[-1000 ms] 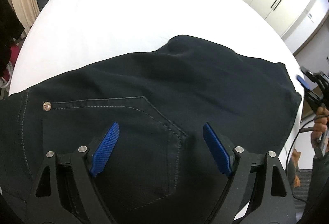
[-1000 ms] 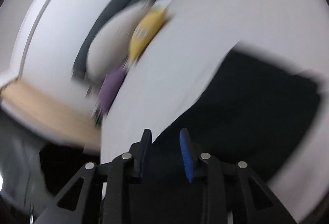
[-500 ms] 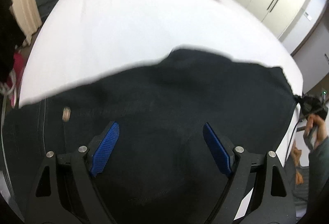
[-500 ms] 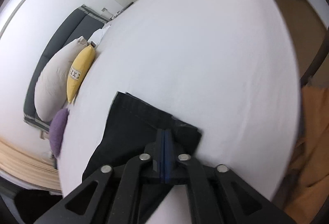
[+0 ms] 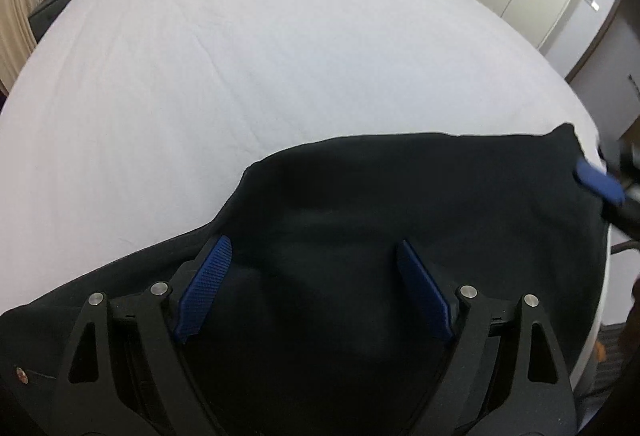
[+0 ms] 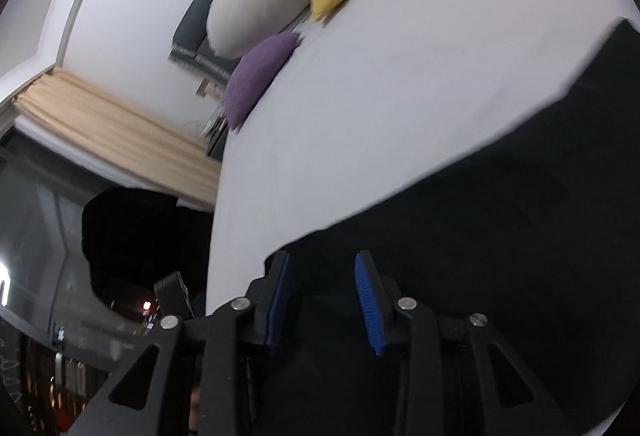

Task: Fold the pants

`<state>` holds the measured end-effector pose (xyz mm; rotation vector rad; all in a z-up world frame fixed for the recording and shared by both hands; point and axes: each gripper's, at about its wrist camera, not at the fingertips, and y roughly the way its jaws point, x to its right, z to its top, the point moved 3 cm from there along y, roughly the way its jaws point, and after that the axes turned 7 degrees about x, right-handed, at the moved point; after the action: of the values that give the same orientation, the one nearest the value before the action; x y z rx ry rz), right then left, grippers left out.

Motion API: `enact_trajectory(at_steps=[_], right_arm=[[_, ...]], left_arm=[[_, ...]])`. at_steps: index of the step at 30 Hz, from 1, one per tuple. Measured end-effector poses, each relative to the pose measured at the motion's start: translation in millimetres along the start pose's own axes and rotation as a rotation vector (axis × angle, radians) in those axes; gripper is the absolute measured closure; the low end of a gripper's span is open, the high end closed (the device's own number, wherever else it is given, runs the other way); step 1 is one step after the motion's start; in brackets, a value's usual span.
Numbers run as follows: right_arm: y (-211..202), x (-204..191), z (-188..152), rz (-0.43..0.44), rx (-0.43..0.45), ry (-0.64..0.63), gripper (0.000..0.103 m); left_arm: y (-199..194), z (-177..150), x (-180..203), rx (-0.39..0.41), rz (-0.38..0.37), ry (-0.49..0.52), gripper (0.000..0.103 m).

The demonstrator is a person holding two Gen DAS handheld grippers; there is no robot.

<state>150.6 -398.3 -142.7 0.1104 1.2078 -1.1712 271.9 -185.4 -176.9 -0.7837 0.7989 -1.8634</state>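
The black pants (image 5: pixel 400 236) lie on the white bed sheet (image 5: pixel 240 76) at the near edge of the bed, spread as a wide, dark slab. In the left wrist view they reach from the lower left corner across to a raised point of cloth at the far right. A second ago the back pocket stitching and its rivet sat in plain view ahead of the left gripper (image 5: pixel 316 292). Now that view has slid along the garment: only smooth cloth fills the middle, and the rivet (image 5: pixel 21 375) shows at the far lower left.

The right gripper (image 6: pixel 324 300) has changed more. Half a second ago its blue pads were pressed together on a corner of the cloth; now its jaws stand apart with the pants beneath them and nothing held. In the left wrist view its blue pad shows, blurred, beside the far right corner of the pants. The left gripper hovers above the cloth with its jaws spread wide and empty.

My reading is that one drag or straightening pull has ended and both tools are free for the next grasp. The fabric looks soft and fairly flat, with shallow ripples, a curved upper edge, and no crisp fold line visible.
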Motion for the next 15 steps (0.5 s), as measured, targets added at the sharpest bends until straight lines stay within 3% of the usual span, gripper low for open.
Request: enact_trajectory(at_steps=[5, 6, 7, 8, 9, 12, 15], right_arm=[[55, 25, 3, 0.004, -0.107, 0.115, 0.061], [59, 35, 0, -0.026, -0.115, 0.137, 0.061], [57, 49, -8, -0.055, -0.12, 0.159, 0.066], [57, 61, -8, -0.033, -0.121, 0.193, 0.078], [47, 78, -2, -0.02, -0.109, 0.223, 0.09], [21, 106, 18, -0.067, 0.002, 0.273, 0.093], [-24, 147, 38, -0.163, 0.146, 0.321, 0.103]], left_arm=[[5, 1, 3, 0.008, 0.022, 0.012, 0.016], [6, 2, 2, 0.008, 0.019, 0.008, 0.016], [7, 2, 2, 0.008, 0.018, 0.008, 0.016], [8, 2, 3, 0.008, 0.018, 0.008, 0.016], [9, 3, 3, 0.009, 0.017, 0.008, 0.016], [2, 1, 6, 0.01, 0.017, 0.008, 0.016], [2, -1, 5, 0.011, 0.017, 0.007, 0.015]])
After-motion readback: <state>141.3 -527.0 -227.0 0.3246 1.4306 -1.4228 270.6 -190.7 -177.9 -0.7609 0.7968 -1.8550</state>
